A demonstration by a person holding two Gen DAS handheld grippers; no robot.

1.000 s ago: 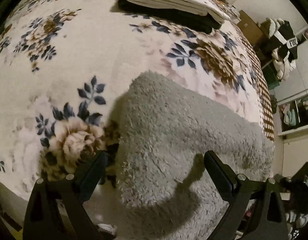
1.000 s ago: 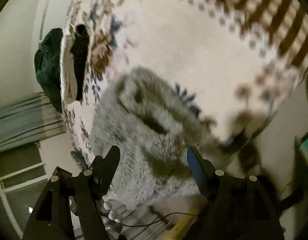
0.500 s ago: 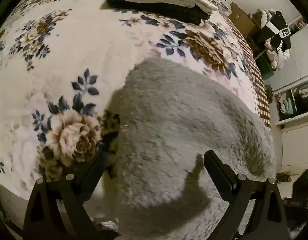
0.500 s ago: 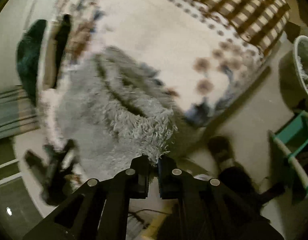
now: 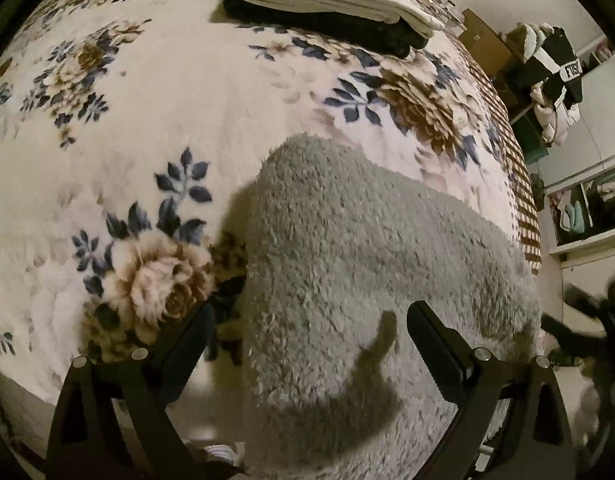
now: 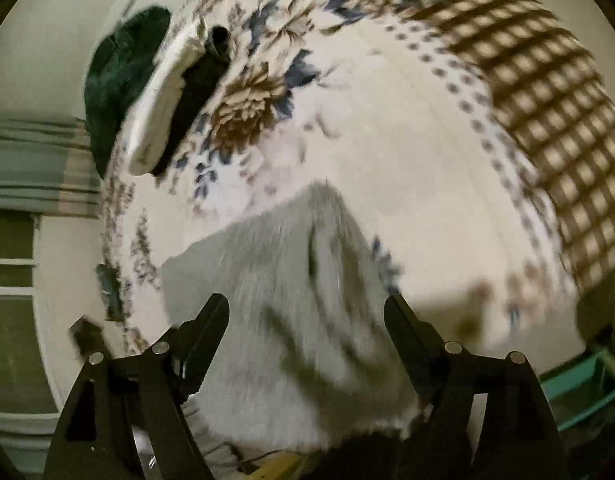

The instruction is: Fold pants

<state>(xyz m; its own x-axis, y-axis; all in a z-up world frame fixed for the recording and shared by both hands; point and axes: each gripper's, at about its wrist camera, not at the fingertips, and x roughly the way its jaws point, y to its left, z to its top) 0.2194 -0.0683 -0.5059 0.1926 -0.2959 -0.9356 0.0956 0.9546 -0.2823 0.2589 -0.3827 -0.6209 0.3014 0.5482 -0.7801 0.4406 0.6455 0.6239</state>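
The grey fluffy pants [image 5: 359,264] lie on the floral bed blanket [image 5: 167,92], their near end hanging over the bed's front edge. They also show in the right wrist view [image 6: 291,280], blurred by motion. My left gripper [image 5: 311,328] is open and empty, its fingers astride the near part of the pants and just above them. My right gripper [image 6: 307,320] is open and empty over the pants' near end. It shows blurred at the right edge of the left wrist view [image 5: 587,320].
A stack of folded clothes, white on black [image 5: 331,4], lies at the far side of the bed; it also shows in the right wrist view [image 6: 175,96]. A dark green cushion [image 6: 119,76] sits behind it. A checked blanket [image 6: 547,92] covers the bed's right part. Shelves with clothes [image 5: 555,64] stand right.
My right gripper was open, shut on the pants' edge half a second ago, and is open again, the pants lying flatter. My left gripper stayed open and moved little.
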